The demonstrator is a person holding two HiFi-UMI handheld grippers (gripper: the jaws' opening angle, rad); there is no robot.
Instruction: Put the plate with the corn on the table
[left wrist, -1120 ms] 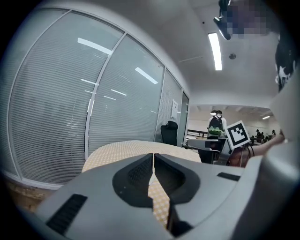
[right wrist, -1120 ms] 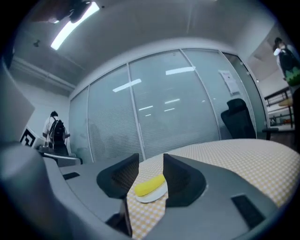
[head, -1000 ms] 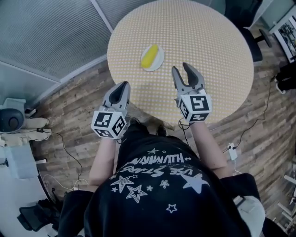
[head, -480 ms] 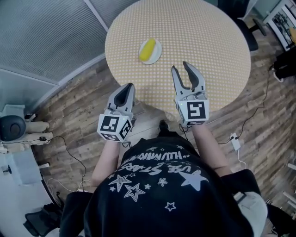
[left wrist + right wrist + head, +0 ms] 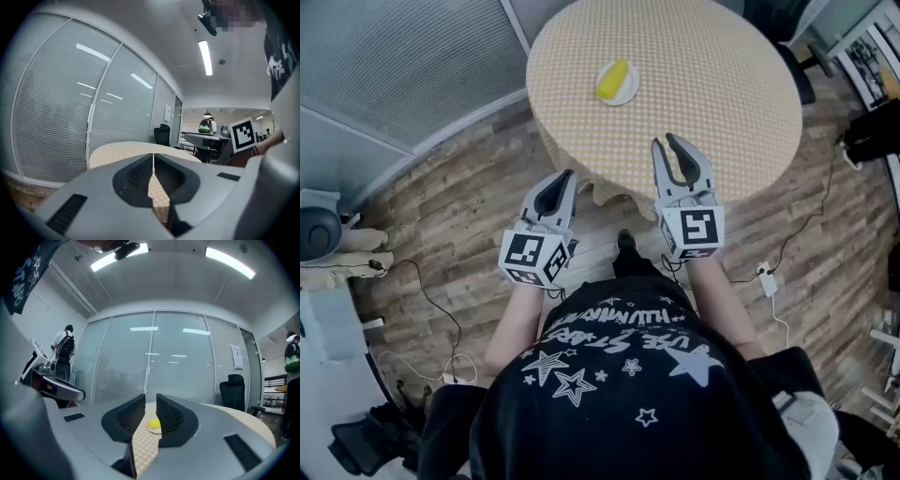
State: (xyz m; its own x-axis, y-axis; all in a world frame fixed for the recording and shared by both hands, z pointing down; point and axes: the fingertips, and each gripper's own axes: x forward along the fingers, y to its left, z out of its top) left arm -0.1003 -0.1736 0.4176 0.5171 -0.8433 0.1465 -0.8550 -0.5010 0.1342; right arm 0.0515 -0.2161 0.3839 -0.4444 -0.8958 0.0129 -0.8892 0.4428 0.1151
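Observation:
A white plate with a yellow corn cob (image 5: 617, 82) lies on the round yellow-checked table (image 5: 722, 94), on its far left part. Both grippers hang in the air short of the table's near edge, pointing at it. My left gripper (image 5: 565, 175) is shut and empty; in the left gripper view its jaws (image 5: 153, 157) meet in a thin line. My right gripper (image 5: 666, 141) has just been closing, and a narrow gap with nothing in it remains. Through that gap (image 5: 150, 399) the plate with the corn (image 5: 154, 425) shows far ahead.
A glass partition with blinds (image 5: 394, 66) runs along the left. A dark office chair (image 5: 806, 66) stands behind the table on the right. Cables and a white power strip (image 5: 766, 278) lie on the wooden floor beside the person's right arm.
Both grippers have drawn back from the table toward the person, so the table and plate lie farther off. The right jaws have narrowed. The plate has stayed put.

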